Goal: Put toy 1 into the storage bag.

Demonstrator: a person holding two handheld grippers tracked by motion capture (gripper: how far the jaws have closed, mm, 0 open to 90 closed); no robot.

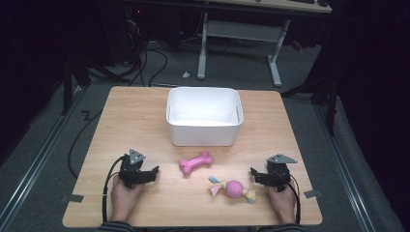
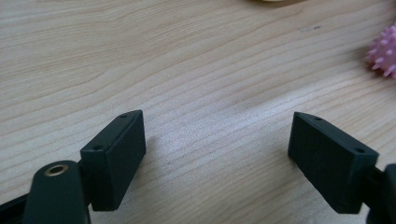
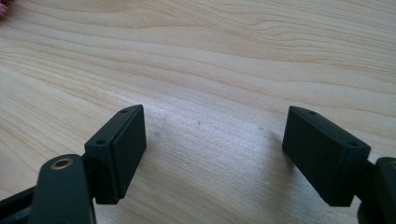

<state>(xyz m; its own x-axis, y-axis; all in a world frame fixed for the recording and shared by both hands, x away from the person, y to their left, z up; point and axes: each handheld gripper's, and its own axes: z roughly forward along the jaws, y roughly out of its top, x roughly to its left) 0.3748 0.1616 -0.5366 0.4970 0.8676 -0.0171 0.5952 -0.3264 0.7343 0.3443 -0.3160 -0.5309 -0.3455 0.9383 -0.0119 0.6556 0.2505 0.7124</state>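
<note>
A wooden table (image 1: 121,121) takes up the middle of the high view, its pale grain running under everything else, and the floor around it is dark with cables and the legs of another desk beyond the far edge. On the far half of the table, roughly centred, stands a white bin (image 1: 204,133), rectangular with rounded corners, upright and with nothing visible inside. Nearer the person, well apart from each other, the two tools rest at the near corners of the table, each in a hand whose sleeve enters from the bottom. The left gripper (image 1: 153,173) sits at the near left, pointing toward the middle of the table; in its own view the two black jaws stand wide apart over bare wood with nothing between them. The right gripper (image 1: 253,174) sits at the near right, also aimed inward, and its own view shows the same: jaws spread wide, only wood grain in the gap. Between the two tools lie two toys. The pink bone toy (image 1: 196,163) lies just in front of the bin, tilted, closer to the left gripper; its nubbed end shows at the right edge of the left gripper view (image 2: 385,52). The rope ball toy (image 1: 233,189), a pink ball with pale knotted ends, lies near the right gripper, untouched.
</note>
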